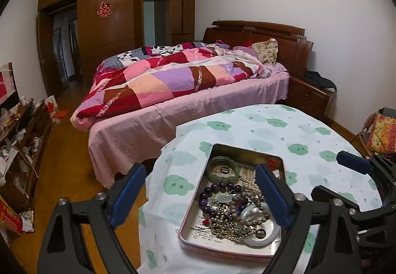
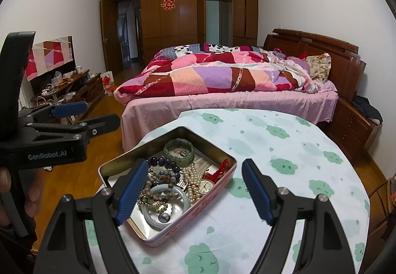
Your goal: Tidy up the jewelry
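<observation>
Left wrist view: blue-padded fingers [image 1: 271, 196] of the left gripper [image 1: 200, 196] stand wide apart and hold nothing. Between them, nearer the right finger, sits the open tin [image 1: 195, 219] on the desk [image 1: 272, 130], which is draped in a cloud-print cloth. All jewelry in view lies inside the tin: a green bangle [image 1: 223, 169] at the far end, purple beads [image 1: 212, 191] nearer, and a tangle of pearl and metal strands with a clear ring [image 1: 259, 233] nearest. Piling the pieces together probably keeps them contained but not sorted. Beyond the right finger the right gripper [image 1: 355, 162] shows at the frame edge.

Right wrist view: fingers [image 2: 132, 191] of the right gripper [image 2: 198, 191] are likewise spread and empty. The tin [image 2: 198, 209] lies between them, its contents partly behind the left finger; a watch [image 2: 205, 185] and a red cord [image 2: 220, 170] lie toward the right finger. Left of both fingers, a hand [image 2: 14, 189] holds the left gripper [image 2: 70, 107] aside, presumably to keep the tin unobstructed. Whether sorting is starting or done cannot be settled.
</observation>
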